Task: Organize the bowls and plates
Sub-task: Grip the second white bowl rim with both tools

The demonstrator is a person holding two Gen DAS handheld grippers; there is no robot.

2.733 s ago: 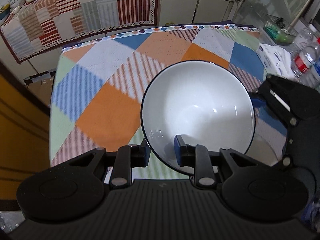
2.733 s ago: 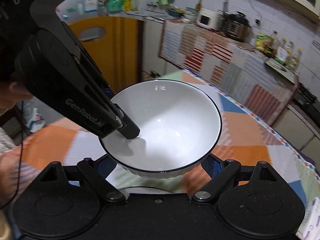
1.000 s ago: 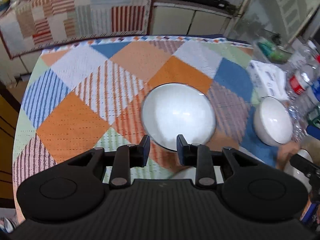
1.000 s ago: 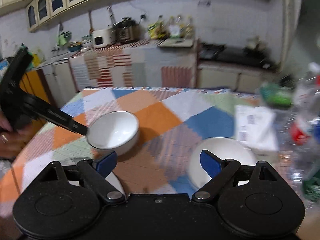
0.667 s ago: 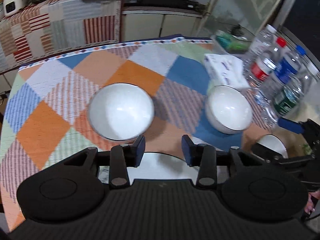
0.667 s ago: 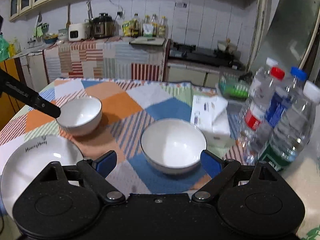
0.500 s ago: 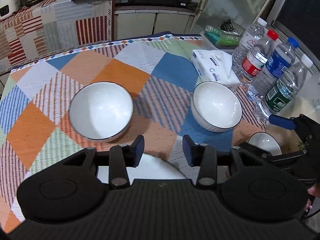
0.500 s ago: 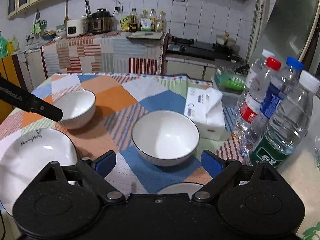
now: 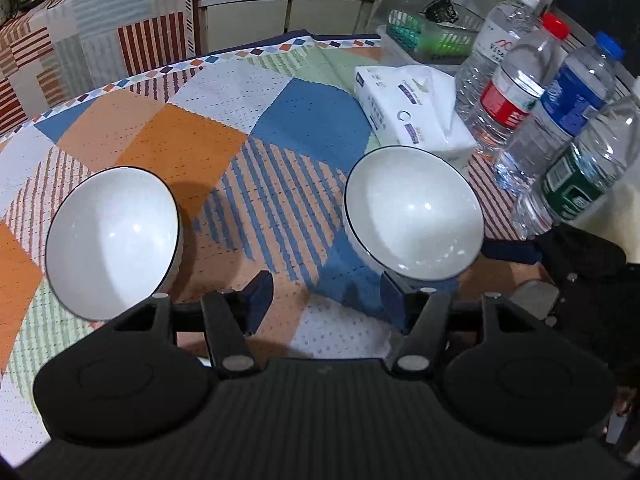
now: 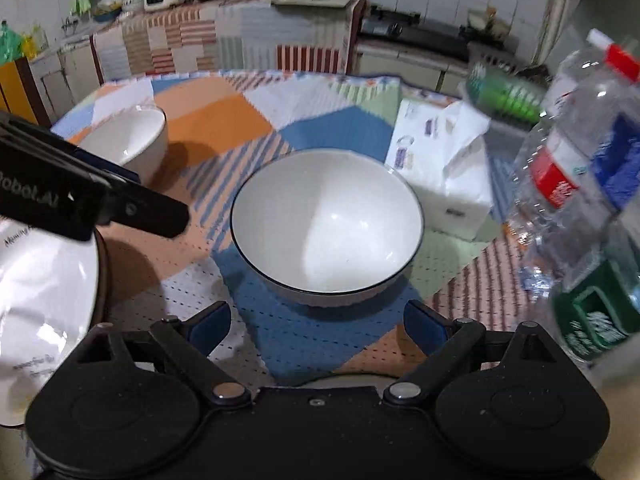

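Note:
Two white bowls with thin dark rims stand on the patchwork tablecloth. In the left wrist view one bowl (image 9: 114,236) is at the left and the other (image 9: 412,216) at the right. My left gripper (image 9: 326,300) is open and empty, above the cloth between them. My right gripper (image 10: 316,326) is open and empty, just in front of the right bowl (image 10: 326,220). The left bowl (image 10: 128,144) lies farther back left. A white plate (image 10: 36,300) with printed lettering lies at the left under the left gripper's finger (image 10: 132,208).
A white tissue pack (image 9: 412,108) lies behind the right bowl. Several plastic water bottles (image 9: 516,92) stand at the right table edge. A green basket (image 9: 432,36) sits behind them. A counter with a striped cloth (image 10: 208,40) runs along the far side.
The left gripper let go of the bowl, set on the cloth at the left, drew back and opened wider. Both grippers moved right; the right gripper closed in on the second bowl.

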